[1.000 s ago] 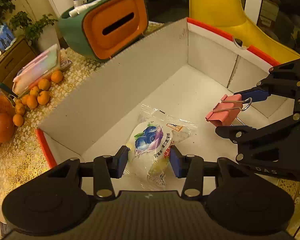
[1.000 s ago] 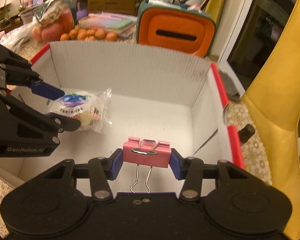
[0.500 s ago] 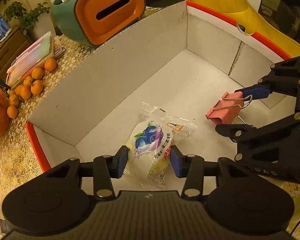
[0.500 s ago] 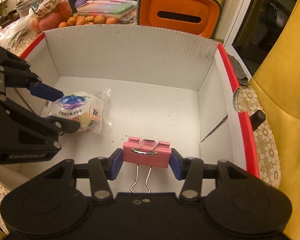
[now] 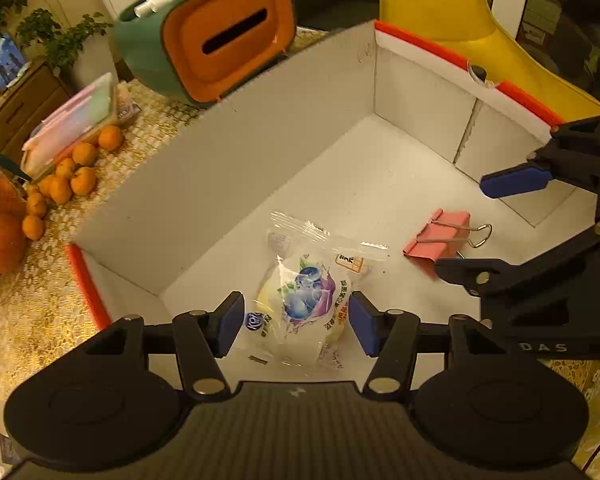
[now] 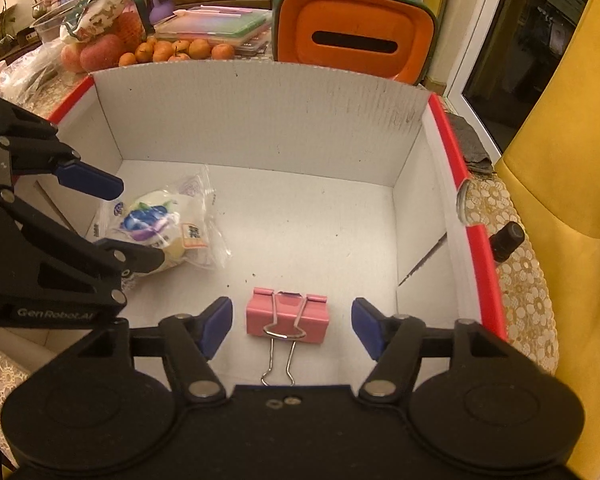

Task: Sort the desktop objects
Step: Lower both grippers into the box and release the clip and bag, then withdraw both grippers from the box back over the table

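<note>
The left claw [image 5: 296, 322] is wide open, with its blue pads [image 5: 229, 322] on either side of a snack bag [image 5: 302, 304] and not pressing it. The bag lies on the floor of the white box [image 5: 260, 128], near the close wall. The right claw [image 6: 292, 326] is open too. A pink clip [image 6: 287, 315] sits on the box floor between its blue pads [image 6: 216, 322], touching neither, with its wire handles toward the camera. The clip and the bag are near each other but apart. Behind the far wall, an orange bin [image 6: 354, 36] stands on the bench [image 5: 40, 304]. Small oranges [image 6: 180, 49] lie in a heap to its left. A yellow chair [image 6: 560, 184] is at the right.
</note>
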`<state>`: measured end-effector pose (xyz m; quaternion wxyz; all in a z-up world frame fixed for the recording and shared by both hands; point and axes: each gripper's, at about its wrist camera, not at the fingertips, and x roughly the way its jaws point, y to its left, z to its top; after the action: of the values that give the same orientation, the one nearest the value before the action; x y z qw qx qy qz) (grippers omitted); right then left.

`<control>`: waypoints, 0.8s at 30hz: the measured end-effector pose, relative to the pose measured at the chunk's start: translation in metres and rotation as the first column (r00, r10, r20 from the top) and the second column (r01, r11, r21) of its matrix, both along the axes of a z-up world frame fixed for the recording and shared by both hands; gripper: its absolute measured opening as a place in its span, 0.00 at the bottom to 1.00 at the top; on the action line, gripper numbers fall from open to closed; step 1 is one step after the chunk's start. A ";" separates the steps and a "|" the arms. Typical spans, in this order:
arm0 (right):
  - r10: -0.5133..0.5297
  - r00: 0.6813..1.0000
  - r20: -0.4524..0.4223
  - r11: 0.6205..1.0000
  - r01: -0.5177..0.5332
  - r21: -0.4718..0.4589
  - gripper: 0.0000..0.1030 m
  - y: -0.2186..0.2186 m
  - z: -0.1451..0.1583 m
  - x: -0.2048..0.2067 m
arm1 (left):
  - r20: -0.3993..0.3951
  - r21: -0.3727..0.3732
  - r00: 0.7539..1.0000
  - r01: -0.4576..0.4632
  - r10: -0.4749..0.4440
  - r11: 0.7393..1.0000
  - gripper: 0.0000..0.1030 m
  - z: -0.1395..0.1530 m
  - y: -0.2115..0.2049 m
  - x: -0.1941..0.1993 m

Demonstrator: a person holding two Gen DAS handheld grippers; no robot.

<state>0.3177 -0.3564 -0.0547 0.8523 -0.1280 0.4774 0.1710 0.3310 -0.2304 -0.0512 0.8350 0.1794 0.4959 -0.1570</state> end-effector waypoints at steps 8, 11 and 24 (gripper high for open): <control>-0.007 1.000 0.030 1.000 0.006 0.029 0.65 -0.006 0.018 -0.014 | 0.039 -0.056 0.999 -0.014 0.017 0.998 0.54 0.024 0.013 -0.016; -0.010 0.999 0.046 0.999 0.008 0.042 0.65 -0.007 0.026 -0.023 | 0.064 -0.071 0.998 -0.023 0.027 0.997 0.54 0.034 0.017 -0.027; 0.002 0.994 0.105 0.995 -0.012 0.097 0.67 0.000 0.060 -0.069 | 0.180 -0.163 0.981 -0.049 0.078 0.985 0.54 0.075 0.033 -0.091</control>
<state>0.2483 -0.3561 0.0054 0.8809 -0.0965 0.4226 0.1901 0.2405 -0.1975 0.0236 0.8938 0.1106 0.4074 -0.1516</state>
